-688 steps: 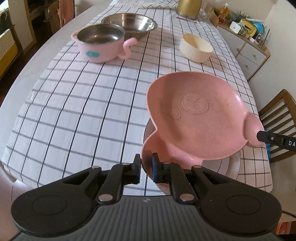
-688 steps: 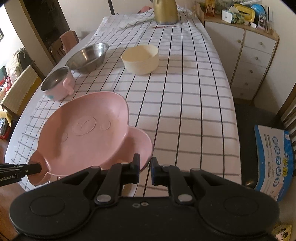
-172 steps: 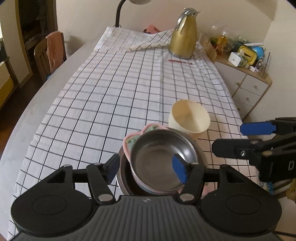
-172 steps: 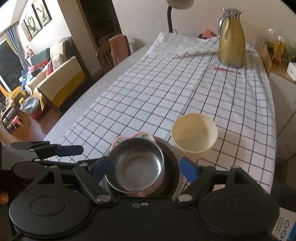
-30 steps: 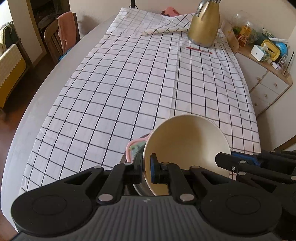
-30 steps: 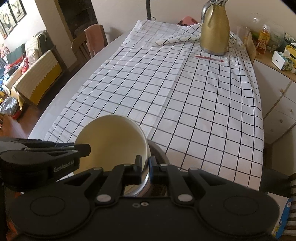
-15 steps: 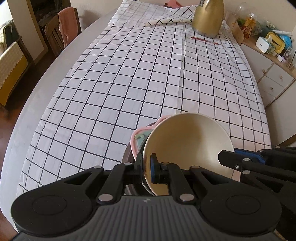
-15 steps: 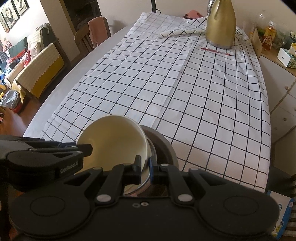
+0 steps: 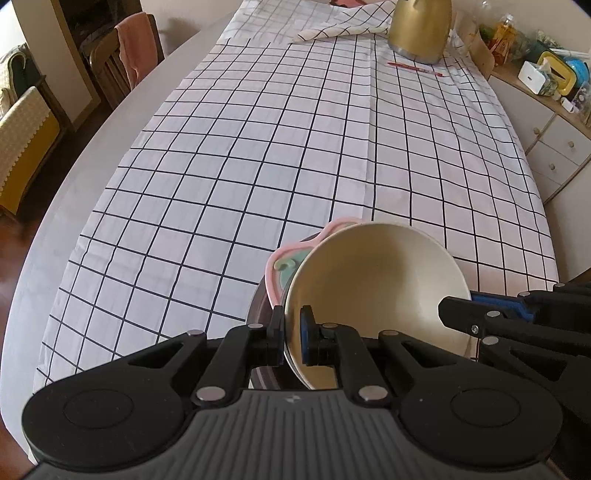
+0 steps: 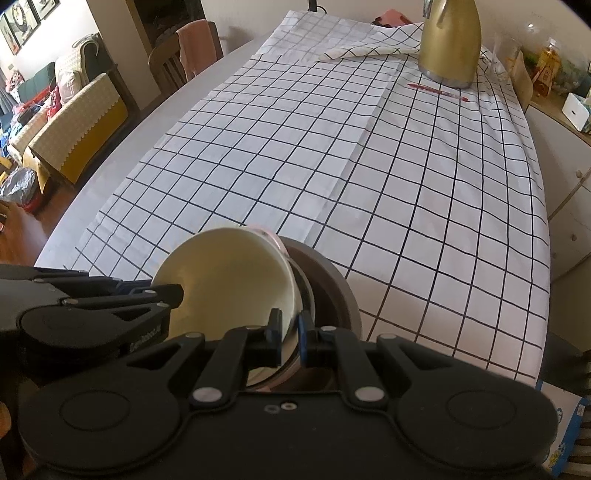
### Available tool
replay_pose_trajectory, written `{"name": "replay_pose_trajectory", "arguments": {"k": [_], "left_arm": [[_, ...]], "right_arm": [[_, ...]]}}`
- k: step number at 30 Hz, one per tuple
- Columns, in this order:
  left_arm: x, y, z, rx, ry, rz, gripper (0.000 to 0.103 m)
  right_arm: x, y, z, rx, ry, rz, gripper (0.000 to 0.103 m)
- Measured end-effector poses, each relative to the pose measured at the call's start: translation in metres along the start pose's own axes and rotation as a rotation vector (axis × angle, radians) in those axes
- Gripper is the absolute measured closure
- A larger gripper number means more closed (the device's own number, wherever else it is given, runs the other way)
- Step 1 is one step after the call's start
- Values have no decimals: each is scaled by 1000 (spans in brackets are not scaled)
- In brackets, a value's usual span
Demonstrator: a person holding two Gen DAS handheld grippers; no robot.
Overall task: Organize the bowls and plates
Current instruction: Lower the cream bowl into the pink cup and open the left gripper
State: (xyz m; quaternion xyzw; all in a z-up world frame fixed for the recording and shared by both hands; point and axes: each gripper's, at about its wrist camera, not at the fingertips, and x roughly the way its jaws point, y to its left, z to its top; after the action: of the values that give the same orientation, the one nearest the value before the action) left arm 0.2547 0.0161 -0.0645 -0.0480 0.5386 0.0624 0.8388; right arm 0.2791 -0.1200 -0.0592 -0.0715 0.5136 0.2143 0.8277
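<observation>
Left wrist view: your left gripper is clenched on the near rim of the cream bowl, one finger outside the wall, the blue pad inside. Your right gripper pinches the opposite side of the same rim, its black fingers reaching in at the right edge of this view. The cream bowl sits tilted at the near end of the table, over the stack of nested dishes: the pink handled bowl shows beside it, and the dark rim of the steel bowl curves around both in the right wrist view. The checked tablecloth runs away from you toward the gold kettle, with a red pen lying just in front of it. A wooden chair draped in pink stands at the far left side.
</observation>
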Motion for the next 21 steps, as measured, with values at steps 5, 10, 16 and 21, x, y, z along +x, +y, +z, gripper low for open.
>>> {"name": "replay_pose_trajectory", "arguments": {"k": [5,10,16,21], "left_arm": [[4,1,0,-6,6,3,96],[5,1,1,-2,0,3,96],[7,1,1,11,-10,6,96],[7,6,1,-6,-15,-18,96]], "right_arm": [[4,0,-1,-1,8,-1,94],[9,-2,-1,8,15,4,94],[14,-3,-1,19,27,19,91],[15,-4,-1,25,27,27,85]]}}
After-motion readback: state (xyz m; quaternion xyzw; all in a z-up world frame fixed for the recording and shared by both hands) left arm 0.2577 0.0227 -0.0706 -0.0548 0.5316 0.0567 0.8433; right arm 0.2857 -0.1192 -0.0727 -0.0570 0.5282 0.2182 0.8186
